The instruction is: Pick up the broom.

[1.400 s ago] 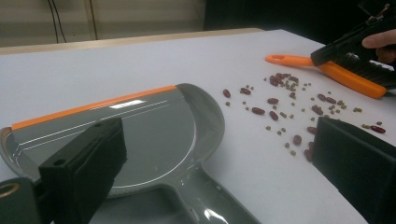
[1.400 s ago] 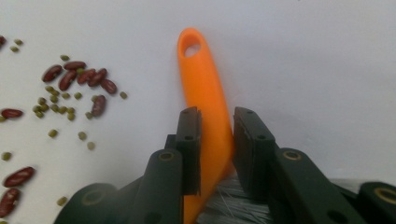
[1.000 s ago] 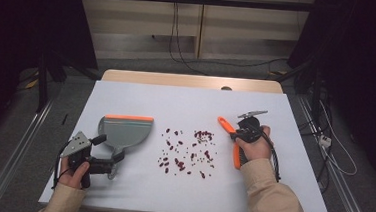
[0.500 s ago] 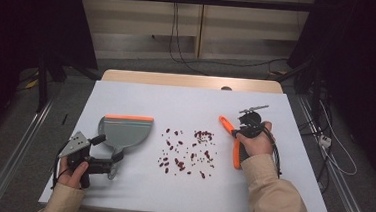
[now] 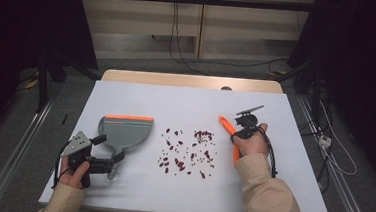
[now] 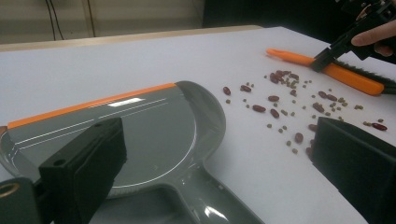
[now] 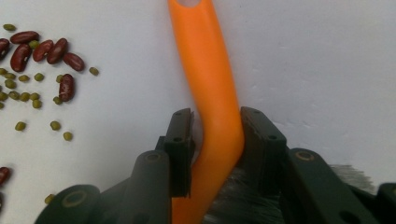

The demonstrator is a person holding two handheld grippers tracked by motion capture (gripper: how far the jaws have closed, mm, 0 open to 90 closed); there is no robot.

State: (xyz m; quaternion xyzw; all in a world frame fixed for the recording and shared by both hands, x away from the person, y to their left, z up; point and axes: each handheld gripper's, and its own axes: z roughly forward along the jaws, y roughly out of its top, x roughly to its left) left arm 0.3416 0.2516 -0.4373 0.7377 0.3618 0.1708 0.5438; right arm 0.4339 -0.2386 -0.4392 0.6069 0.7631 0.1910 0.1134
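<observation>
The right hand-held gripper [image 7: 215,140] has just been closing its jaws on the orange brush [image 7: 210,84] handle, which lies between them on the surface [image 5: 280,192], right of centre, handle pointing to the upper left. The left hand-held gripper [image 6: 210,168], jaws apart, straddles the dustpan [image 6: 140,135] handle.

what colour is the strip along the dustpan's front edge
Orange, on an otherwise grey dustpan; the high view shows the strip best.
</observation>
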